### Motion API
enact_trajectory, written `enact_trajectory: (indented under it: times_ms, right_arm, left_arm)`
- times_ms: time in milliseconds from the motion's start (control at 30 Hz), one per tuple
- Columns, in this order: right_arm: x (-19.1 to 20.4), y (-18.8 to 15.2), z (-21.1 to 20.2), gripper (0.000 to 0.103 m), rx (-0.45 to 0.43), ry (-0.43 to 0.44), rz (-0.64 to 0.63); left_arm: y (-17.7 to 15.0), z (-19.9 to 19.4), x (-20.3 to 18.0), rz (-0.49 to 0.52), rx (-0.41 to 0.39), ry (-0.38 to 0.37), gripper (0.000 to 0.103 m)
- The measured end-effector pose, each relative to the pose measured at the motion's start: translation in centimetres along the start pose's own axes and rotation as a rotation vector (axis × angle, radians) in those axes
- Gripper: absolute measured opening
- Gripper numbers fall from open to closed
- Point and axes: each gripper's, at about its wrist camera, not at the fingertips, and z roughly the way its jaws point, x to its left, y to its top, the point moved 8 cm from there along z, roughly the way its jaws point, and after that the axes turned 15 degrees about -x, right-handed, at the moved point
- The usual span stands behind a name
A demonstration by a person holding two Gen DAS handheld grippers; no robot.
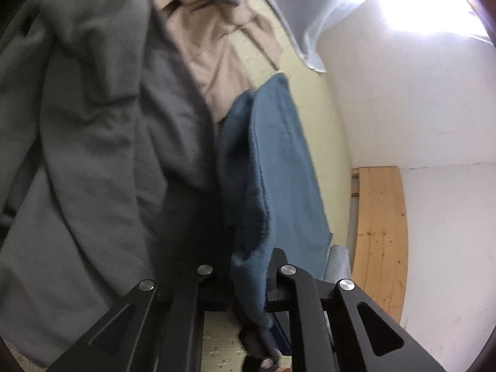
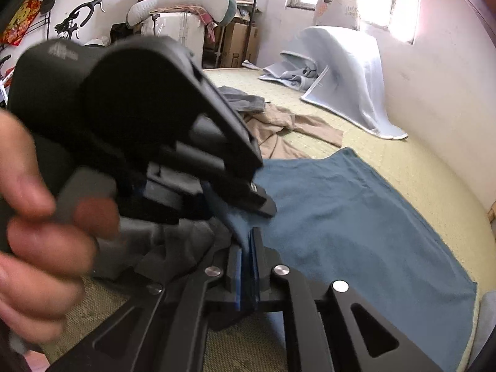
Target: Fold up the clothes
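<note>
A blue cloth lies spread on the straw mat, one corner lifted. My right gripper is shut on that corner, its blue pads pressed together on the fabric. A hand holds my left gripper just above and behind, its tips on the same raised edge. In the left wrist view the blue cloth hangs down through my left gripper, which is shut on it; the folds hide the fingertips.
A grey garment lies bunched at the left, a beige garment beyond it. A light blue blanket is draped at the back by the window. A wooden bed board meets the white wall. Boxes and pillows stand behind.
</note>
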Motion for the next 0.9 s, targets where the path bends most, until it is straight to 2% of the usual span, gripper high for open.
enact_trajectory:
  times_ms: [67, 100, 133, 167, 233, 400, 567, 833, 900]
  right_arm:
    - [-0.4, -0.1, -0.7, 0.030, -0.018, -0.054, -0.026]
    - [-0.6, -0.2, -1.0, 0.050, -0.027, -0.081, -0.039]
    - [-0.9, -0.4, -1.5, 0.060, -0.042, -0.114, -0.051]
    - [-1.3, -0.6, -2.0, 0.064, -0.059, -0.148, -0.063]
    - [-1.9, -1.1, -2.3, 0.078, -0.061, -0.218, -0.097]
    - [-3.7, -3.0, -2.2, 0.079, -0.029, -0.331, -0.173]
    - [-7.6, -6.5, -3.3, 0.079, 0.054, -0.425, -0.207]
    - [-16.0, -15.1, -10.0, 0.079, 0.224, -0.553, -0.250]
    - [-18.1, -16.6, -12.1, 0.079, 0.241, -0.587, -0.250]
  left_arm:
    - [0.2, -0.4, -0.6, 0.003, -0.008, -0.022, 0.010]
    - [0.3, -0.6, -1.1, -0.001, -0.006, -0.041, 0.010]
    - [0.3, -0.7, -1.3, -0.003, -0.006, -0.048, 0.009]
    - [0.3, -0.9, -1.7, -0.003, -0.004, -0.058, 0.009]
    - [0.3, -1.2, -2.4, 0.000, 0.001, -0.078, 0.009]
    - [0.3, -2.0, -3.5, -0.001, 0.005, -0.106, 0.009]
    - [0.6, -2.3, -3.7, -0.014, 0.002, -0.111, 0.009]
    - [1.1, -2.8, -4.1, -0.029, -0.005, -0.122, 0.009]
    - [1.3, -2.9, -4.4, -0.026, -0.007, -0.129, 0.009]
